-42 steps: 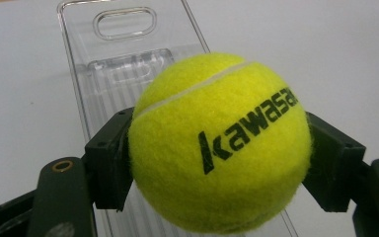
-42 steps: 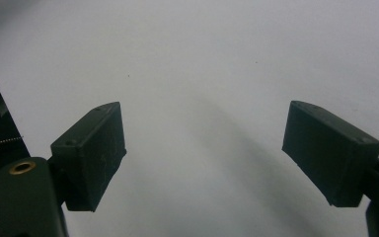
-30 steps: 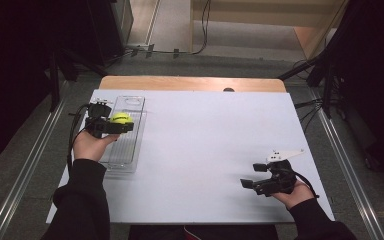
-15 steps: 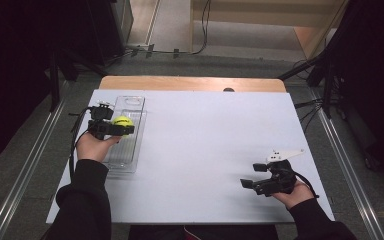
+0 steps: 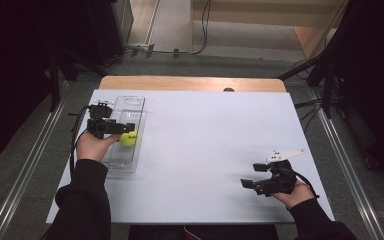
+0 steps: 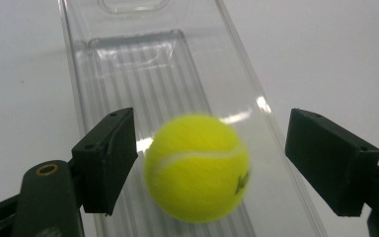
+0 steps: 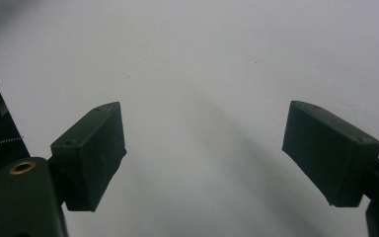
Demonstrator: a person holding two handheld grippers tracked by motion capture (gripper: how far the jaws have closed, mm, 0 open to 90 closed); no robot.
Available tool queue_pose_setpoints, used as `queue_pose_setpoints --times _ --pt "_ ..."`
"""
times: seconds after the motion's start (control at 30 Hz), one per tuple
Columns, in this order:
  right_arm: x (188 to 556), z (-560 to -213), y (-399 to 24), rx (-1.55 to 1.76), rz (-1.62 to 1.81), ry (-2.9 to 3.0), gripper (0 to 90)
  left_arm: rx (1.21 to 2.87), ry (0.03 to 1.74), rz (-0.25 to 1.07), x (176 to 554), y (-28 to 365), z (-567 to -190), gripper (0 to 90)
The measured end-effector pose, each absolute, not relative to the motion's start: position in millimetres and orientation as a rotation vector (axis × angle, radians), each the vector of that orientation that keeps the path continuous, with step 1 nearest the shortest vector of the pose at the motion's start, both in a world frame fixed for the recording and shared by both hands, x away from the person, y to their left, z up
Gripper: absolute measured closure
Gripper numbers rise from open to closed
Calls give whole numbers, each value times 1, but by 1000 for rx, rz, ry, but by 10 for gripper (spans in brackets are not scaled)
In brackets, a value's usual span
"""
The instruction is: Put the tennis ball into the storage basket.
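Ball: a fuzzy yellow-green tennis ball (image 6: 196,168) lies in the clear ribbed plastic tray (image 6: 143,64).
Handling: judged light, springy, rollable; best gripped across its middle.
Left gripper (image 6: 227,168): held spread, ball between jaws, ungripped.
Right gripper (image 7: 217,158): held spread, empty, well apart from the tray.

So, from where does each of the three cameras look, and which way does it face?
High view: above the person's side, facing forward and down on the table; both forearms and grippers show.
Left gripper view: rides the left gripper, facing the tennis ball in the clear tray, shared with the high view.
Right gripper view: rides the right gripper, facing bare table.
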State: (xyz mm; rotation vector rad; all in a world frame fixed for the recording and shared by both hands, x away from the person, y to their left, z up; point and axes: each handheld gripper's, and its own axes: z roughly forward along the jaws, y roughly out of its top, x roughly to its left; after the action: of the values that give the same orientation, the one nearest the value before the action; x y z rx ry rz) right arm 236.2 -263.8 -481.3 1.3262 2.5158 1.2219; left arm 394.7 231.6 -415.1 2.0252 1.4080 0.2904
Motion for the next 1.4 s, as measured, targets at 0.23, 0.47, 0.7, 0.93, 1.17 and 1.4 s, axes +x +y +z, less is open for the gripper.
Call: queue_pose_setpoints --times 0.23,0.47,0.7,0.93,1.17,1.4 --pt "236 -481 -264 1328 1224 2514 146 2018 1373 295 391 230 -401 201" --pt "236 -481 -264 1326 1224 2515 146 2013 1333 276 386 225 -388 201" --pt "236 -481 -265 1322 1224 2514 146 2003 1295 215 383 219 -379 202" --pt "235 -481 -265 1326 1223 2517 146 2020 1240 184 380 208 -374 201" --pt "237 -482 -266 1330 1236 2512 146 2035 1205 158 381 198 -375 202" --pt "238 -482 -268 1327 1245 2516 146 2054 1141 113 378 185 -376 202"
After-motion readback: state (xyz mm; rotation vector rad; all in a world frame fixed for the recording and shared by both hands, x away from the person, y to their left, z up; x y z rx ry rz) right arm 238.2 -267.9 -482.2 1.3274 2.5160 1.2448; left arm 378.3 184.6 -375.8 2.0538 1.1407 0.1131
